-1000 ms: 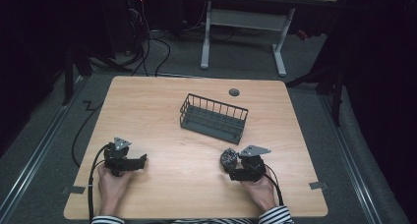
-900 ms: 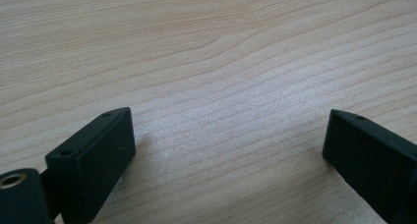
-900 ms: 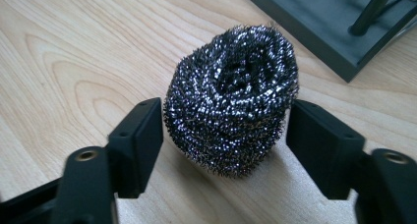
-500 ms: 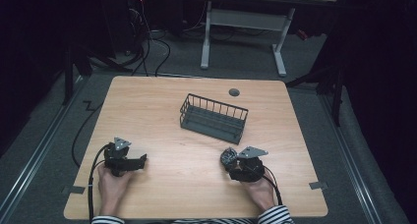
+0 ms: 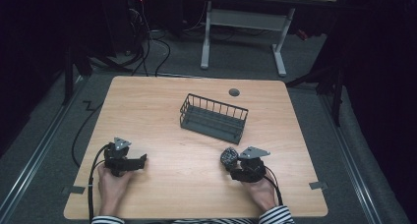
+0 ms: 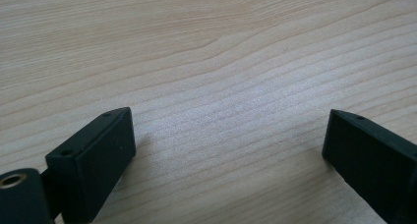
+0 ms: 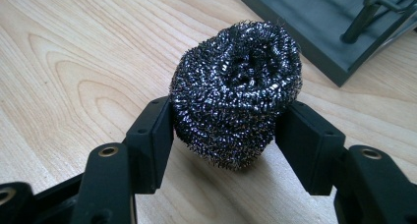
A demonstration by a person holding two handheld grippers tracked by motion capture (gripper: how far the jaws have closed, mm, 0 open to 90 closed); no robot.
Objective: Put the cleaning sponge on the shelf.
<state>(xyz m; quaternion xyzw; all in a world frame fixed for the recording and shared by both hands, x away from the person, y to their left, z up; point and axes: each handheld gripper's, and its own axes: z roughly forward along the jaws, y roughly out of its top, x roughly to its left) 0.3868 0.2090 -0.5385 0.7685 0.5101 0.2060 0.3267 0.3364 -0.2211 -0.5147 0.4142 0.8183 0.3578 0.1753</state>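
Both black jaws of the right gripper (image 7: pixel 226 130), having just been closing, pressed the flanks of the round dark steel-wool scouring pad (image 7: pixel 236 89) between them, the grey wire basket (image 7: pixel 314 22) just beyond.

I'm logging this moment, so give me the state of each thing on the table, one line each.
Steel wool scrubber: clamped between the right gripper's jaws, which have just been closing; on or just above the table.
Right gripper: shut on the scrubber.
Left gripper: jaws wide open, nothing between them.
Wire basket: upright, nothing in it.
Table: bare wood around them.
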